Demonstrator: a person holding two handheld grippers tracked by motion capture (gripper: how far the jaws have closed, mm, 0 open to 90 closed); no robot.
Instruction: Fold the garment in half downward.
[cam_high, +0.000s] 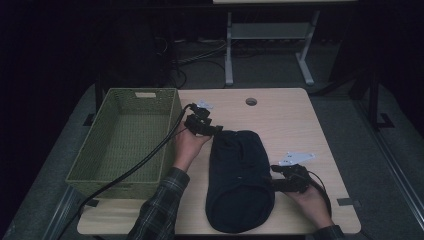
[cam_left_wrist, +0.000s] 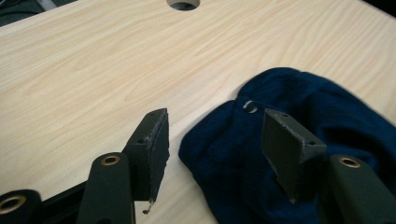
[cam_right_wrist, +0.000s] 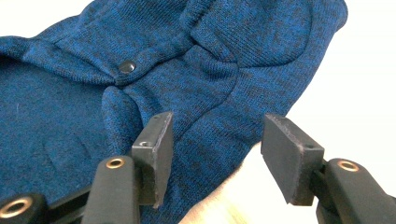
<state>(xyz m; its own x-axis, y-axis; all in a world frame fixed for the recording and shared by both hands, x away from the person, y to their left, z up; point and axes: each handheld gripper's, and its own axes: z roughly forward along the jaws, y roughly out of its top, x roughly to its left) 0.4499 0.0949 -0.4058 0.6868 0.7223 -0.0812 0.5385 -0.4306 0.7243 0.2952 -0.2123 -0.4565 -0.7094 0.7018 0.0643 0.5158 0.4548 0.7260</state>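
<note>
The dark blue knit garment (cam_high: 239, 180) lies folded into a long bundle on the tabletop (cam_high: 285, 120), just right of the green woven basket (cam_high: 125, 140), which I take to be where it is going. My left gripper (cam_high: 209, 129) sits at the bundle's far end, and in the left gripper view its fingers (cam_left_wrist: 154, 140) stand spread, one over bare wood and the other over the fabric edge near a small metal eyelet (cam_left_wrist: 250, 107), with nothing pinched. My right gripper (cam_high: 276, 184) is at the bundle's right side near the front; its fingers (cam_right_wrist: 156, 144) are also spread over the knit, close to a dark snap (cam_right_wrist: 126, 66), without pressing on it.

My worry is a shallow bite: if either side catches only the top layer, the fold could open and drag when I lift. A finger closing on the snap or eyelet could slip off. An uneven lift might snag the basket rim.
</note>
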